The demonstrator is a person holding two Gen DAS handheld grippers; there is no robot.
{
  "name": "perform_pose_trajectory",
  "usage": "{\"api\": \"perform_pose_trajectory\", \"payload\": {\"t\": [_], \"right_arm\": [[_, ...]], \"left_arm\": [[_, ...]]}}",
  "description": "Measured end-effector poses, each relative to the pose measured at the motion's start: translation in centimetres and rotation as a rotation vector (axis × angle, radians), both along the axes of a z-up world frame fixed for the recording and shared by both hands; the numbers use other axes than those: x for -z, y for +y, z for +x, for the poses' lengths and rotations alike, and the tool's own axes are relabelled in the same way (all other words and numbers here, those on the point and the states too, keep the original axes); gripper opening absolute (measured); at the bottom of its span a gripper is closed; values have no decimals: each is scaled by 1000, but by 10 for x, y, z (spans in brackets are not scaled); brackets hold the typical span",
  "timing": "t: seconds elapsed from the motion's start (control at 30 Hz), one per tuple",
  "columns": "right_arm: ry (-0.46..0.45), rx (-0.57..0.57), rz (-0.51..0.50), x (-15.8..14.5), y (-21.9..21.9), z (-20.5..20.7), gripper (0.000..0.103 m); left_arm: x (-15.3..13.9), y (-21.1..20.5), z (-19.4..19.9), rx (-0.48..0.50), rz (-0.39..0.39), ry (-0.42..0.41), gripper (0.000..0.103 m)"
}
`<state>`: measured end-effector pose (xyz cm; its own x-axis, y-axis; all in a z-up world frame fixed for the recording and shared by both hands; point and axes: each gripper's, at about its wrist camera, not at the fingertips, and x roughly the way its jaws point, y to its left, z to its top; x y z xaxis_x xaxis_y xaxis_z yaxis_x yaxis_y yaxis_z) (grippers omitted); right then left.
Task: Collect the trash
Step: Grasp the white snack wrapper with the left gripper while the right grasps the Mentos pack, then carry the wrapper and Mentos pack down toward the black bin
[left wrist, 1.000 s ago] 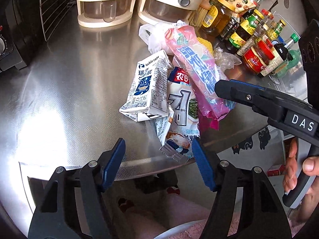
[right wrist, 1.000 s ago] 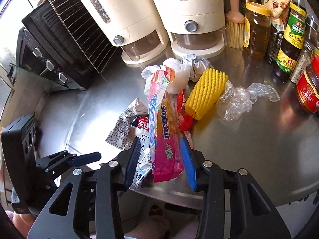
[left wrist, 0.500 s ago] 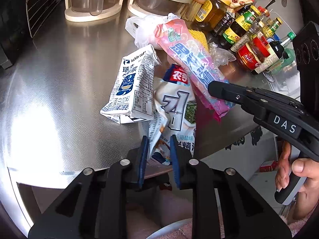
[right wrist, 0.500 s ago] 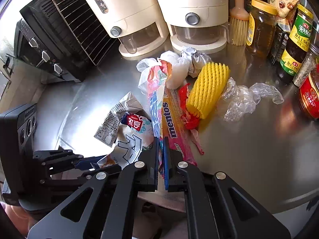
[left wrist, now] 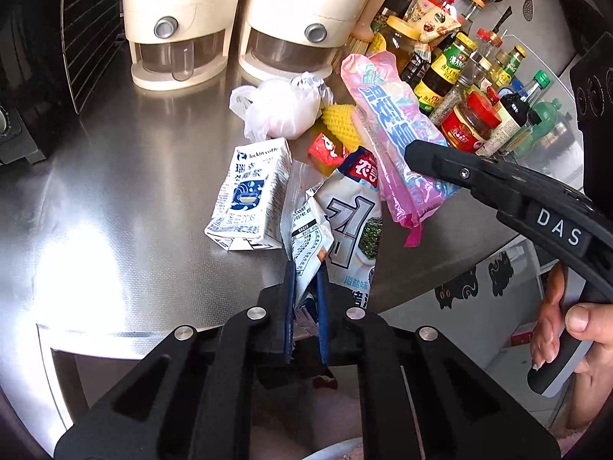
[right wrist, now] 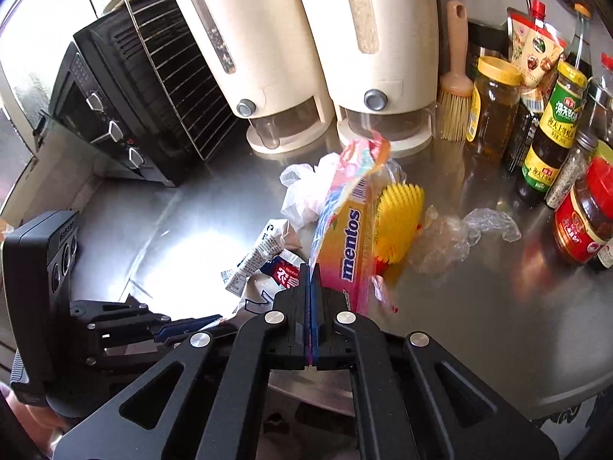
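My left gripper (left wrist: 306,272) is shut on the lower end of a white seaweed snack bag (left wrist: 345,222) at the steel counter's front edge. My right gripper (right wrist: 311,272) is shut on a pink Mentos wrapper (right wrist: 352,230) and holds it tilted up off the counter; the wrapper also shows in the left wrist view (left wrist: 398,145). A crushed Luckin coffee carton (left wrist: 249,199), a knotted white plastic bag (left wrist: 279,109), a yellow foam net (right wrist: 398,222), a small red wrapper (left wrist: 329,149) and crumpled clear film (right wrist: 459,234) lie on the counter.
Two cream dispensers (right wrist: 306,57) stand at the back. A black toaster oven with a wire rack (right wrist: 115,107) is on the left. Several sauce bottles and jars (right wrist: 555,134) and a brush (right wrist: 456,107) crowd the right back. The steel counter (right wrist: 479,306) ends just ahead of the grippers.
Both grippers closed from open: the left on the seaweed bag, the right on the Mentos wrapper. The wrapper now rises off the counter.
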<state>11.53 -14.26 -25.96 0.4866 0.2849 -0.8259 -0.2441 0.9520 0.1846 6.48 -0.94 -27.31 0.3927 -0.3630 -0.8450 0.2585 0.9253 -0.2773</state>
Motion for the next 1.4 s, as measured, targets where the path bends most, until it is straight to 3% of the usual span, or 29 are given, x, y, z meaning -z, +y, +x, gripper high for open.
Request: {"api": "perform_pose_trajectory", "payload": {"t": [0.33,0.63,0.93,1.13,1.4], "right_arm": [[-63,-3,36,-34,-4,-36,2],[-6,18,60,-25,-19,-94,2],[92,49,70,3,-38,-150,2],[200,48,91,30,-42,-187,2],[369,65,51,102,-46,-202,2]], "left_arm": [[-44,8,-40,-24,9,-95,9],[-32,6,-89,-16,28,-60,9],[4,6,-130,0,63,20,9],[44,1,-148,13,86,115,9],[111,-9,-151,31,109,229,9]]}}
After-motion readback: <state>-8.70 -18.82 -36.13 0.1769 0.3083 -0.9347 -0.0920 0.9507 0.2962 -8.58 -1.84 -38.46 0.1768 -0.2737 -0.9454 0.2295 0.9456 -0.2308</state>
